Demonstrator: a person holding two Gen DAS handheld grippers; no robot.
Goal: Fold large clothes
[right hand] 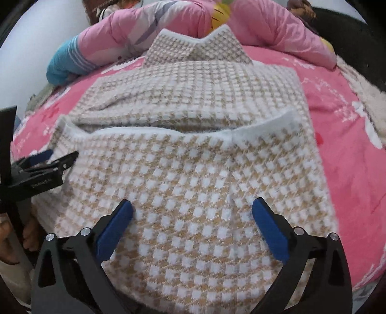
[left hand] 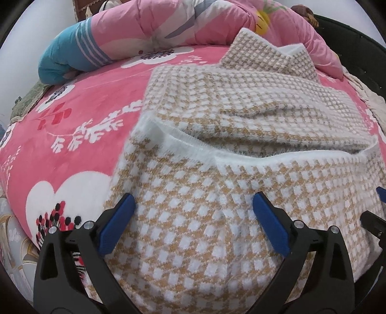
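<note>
Right under my left gripper (left hand: pixel 194 205) is the sweater (left hand: pixel 217 193), a fuzzy tan-and-white check knit. Both blue pads stand as wide as they go, with nothing pinched between them; the cloth only lies beneath. My right gripper (right hand: pixel 193 210) is the same: jaws spread wide, empty, poised over the near half of the knit. I judge both tools are apart like this because the fold is laid and the cloth let go, or a fresh hold is about to be picked.

The near half is doubled over the far half, its white hem (left hand: pixel 241 158) running across ahead of both tools. Beyond the hem lies the rest of the body, and the collar (right hand: pixel 197 46) at the far end. From the right view the left tool sits off to the left edge of the cloth, so each hand minds one side, which keeps the fold square.

All this rests on a bed with a pink flowered blanket (left hand: pixel 84 116). Past the collar a pink quilt (left hand: pixel 168 21) is bunched up, with a blue striped part to the left.
</note>
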